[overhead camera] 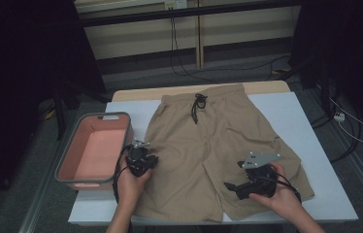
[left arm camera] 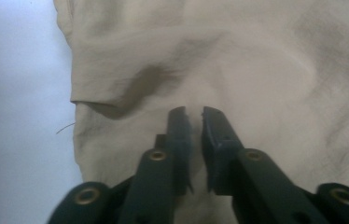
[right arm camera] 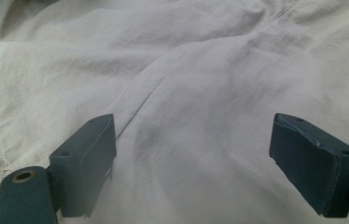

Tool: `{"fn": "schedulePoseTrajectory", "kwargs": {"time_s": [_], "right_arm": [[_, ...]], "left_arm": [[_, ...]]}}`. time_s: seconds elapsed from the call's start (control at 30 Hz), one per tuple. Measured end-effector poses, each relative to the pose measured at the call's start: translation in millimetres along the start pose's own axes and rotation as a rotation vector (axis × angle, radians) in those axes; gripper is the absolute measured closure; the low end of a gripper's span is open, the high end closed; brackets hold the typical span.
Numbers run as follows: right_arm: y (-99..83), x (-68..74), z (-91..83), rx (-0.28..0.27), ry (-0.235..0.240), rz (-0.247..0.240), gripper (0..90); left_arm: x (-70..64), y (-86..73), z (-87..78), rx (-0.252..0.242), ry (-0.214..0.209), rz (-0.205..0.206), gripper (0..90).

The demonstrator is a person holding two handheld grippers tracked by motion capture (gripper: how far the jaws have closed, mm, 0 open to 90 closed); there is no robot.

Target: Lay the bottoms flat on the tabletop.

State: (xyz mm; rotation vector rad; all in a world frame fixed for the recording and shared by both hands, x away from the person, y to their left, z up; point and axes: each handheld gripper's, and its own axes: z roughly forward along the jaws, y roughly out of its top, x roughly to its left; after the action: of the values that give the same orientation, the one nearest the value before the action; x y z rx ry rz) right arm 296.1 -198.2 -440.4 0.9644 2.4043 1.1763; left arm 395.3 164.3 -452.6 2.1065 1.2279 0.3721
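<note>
A pair of tan shorts (overhead camera: 208,145) lies spread flat on the white bench (overhead camera: 305,126), waistband at the far side and the two legs pointing toward the person. The black drawstring (overhead camera: 199,106) sits knotted at the middle of the waistband.

The left claw (overhead camera: 143,158) rests at the outer edge of the shorts' left leg, on the side nearest the pink bin (overhead camera: 94,148), which stands just beside the shorts at the bench's left edge. In the left gripper view the left claw (left arm camera: 194,112) has its jaws drawn almost together, a thin slit between the tips, low over the cloth just inside the side hem, where a small fold (left arm camera: 140,86) is raised (whether any cloth is pinched between the tips I cannot tell).

The right claw (overhead camera: 235,187) lies over the shorts' right leg, near its lower hem and well apart from the drawstring. In the right gripper view the right claw (right arm camera: 193,154) is spread wide, jaws far apart, with a seam (right arm camera: 144,98) of the shorts running up between them; the cloth lies under the gap, unheld.
</note>
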Motion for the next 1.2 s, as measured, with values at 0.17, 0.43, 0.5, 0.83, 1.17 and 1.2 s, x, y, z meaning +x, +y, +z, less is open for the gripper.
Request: {"fn": "schedulePoseTrajectory", "kwargs": {"time_s": [0.17, 0.43, 0.5, 0.83, 1.17, 1.2], "right_arm": [[0.0, -0.2, -0.5, -0.002, 0.000, 0.000, 14.7], [-0.1, 0.3, -0.7, -0.002, 0.000, 0.000, 14.8], [-0.3, 0.1, -0.7, -0.001, 0.001, -0.001, 14.7], [0.0, 0.6, -1.1, -0.004, 0.002, -0.004, 14.7], [0.6, 1.8, -0.4, -0.004, 0.006, -0.006, 14.4], [0.5, 1.9, -0.6, -0.004, 0.006, -0.007, 14.5]], "left_arm": [[-2.2, 1.6, 0.1, 0.014, -0.001, 0.021, 90.0], [-5.8, 4.6, -1.3, 0.004, 0.001, 0.026, 90.0], [-7.6, 6.8, -4.4, -0.008, -0.017, 0.028, 90.0], [-13.3, 10.7, -11.1, -0.043, -0.076, 0.022, 90.0], [-36.7, 21.9, -10.4, -0.097, -0.105, 0.097, 90.0], [-33.1, 20.9, -10.7, -0.113, -0.094, 0.083, 90.0]]}}
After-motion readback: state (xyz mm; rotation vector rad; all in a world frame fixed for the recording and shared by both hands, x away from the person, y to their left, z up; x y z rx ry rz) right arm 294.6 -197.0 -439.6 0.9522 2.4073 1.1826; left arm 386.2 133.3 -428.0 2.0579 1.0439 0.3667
